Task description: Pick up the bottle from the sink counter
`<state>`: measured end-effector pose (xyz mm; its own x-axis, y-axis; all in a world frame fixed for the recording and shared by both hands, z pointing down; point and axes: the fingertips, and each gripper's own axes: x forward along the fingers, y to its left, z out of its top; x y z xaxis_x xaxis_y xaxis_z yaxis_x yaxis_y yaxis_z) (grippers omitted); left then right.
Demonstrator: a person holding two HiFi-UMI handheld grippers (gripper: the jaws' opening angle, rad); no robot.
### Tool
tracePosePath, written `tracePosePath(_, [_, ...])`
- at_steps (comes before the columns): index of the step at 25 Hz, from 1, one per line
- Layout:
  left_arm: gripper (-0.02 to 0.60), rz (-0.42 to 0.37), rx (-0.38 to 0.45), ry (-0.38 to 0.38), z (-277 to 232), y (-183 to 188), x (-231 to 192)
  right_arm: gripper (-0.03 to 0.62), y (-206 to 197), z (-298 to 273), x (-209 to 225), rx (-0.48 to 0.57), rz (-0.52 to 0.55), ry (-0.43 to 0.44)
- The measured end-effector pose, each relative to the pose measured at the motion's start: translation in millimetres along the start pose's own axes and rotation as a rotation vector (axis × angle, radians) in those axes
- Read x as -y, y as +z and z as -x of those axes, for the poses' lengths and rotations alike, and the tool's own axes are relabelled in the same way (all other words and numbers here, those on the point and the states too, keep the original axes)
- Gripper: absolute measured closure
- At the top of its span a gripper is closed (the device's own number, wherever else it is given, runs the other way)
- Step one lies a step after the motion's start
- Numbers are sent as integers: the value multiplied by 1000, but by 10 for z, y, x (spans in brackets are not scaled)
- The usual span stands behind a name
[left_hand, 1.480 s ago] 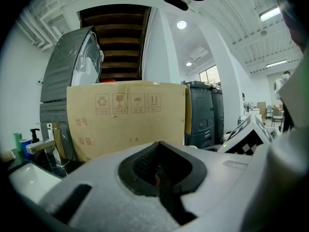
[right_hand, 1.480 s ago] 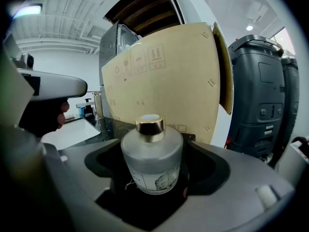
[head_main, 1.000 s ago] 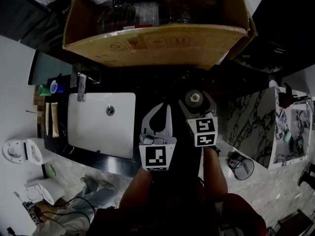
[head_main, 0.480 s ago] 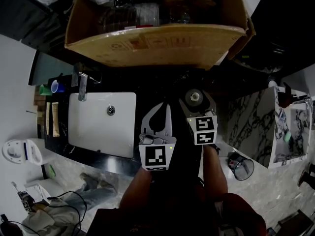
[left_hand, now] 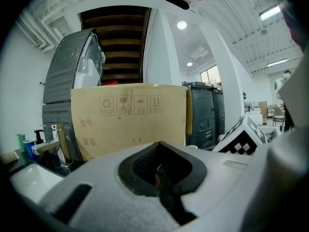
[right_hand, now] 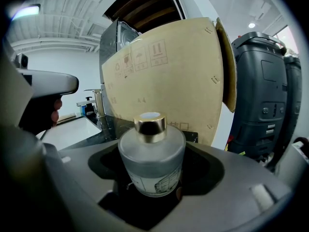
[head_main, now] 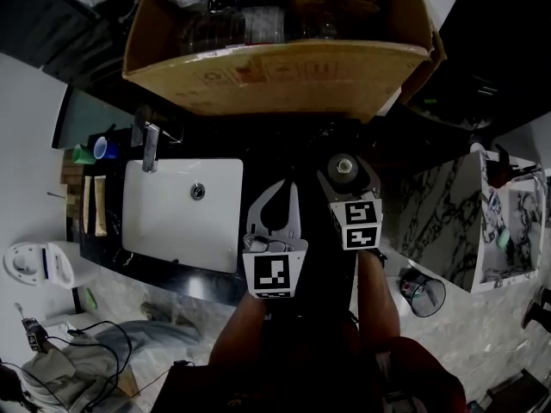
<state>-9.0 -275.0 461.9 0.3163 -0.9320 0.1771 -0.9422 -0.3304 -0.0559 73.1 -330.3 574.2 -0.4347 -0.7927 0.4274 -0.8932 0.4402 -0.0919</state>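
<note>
A frosted glass bottle point(right_hand: 151, 153) with a gold cap stands upright between the jaws of my right gripper point(right_hand: 152, 146), which close around its body. In the head view the bottle point(head_main: 343, 169) shows from above inside the right gripper point(head_main: 344, 163), over the black sink counter point(head_main: 258, 149). My left gripper point(head_main: 284, 188) hovers just to the left of it, jaws together and nothing in them. The left gripper view shows the same: the left gripper point(left_hand: 161, 170) is shut and holds nothing.
A large open cardboard box point(head_main: 275, 76) stands on the counter just beyond both grippers. The white sink basin point(head_main: 172, 222) with its faucet point(head_main: 149, 149) lies to the left, with cups point(head_main: 102, 149) and tubes point(head_main: 93, 205) past it. Dark bins point(right_hand: 260, 95) stand at the right.
The right gripper and the bottle have drifted slightly right and up in the head view. The left gripper has hardly moved. The person on the floor at lower left has shifted.
</note>
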Motion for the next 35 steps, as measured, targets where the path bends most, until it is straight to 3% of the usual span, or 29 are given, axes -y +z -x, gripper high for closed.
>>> tracePosePath(5, [577,3,20,2,70,29,-3,255,26,61,-41,10,0,1])
tracePosePath(10, [577,-3,-19,-8,160,-33,12,255,114,155,-67,38,7,-10])
tracePosePath(16, [578,18,46,-7,272,101,18,256,174,307,-150,58,14,-25])
tracePosePath(35, [577,2,89,-36,754,282,-69,256,431,890,-665,126,74,-66])
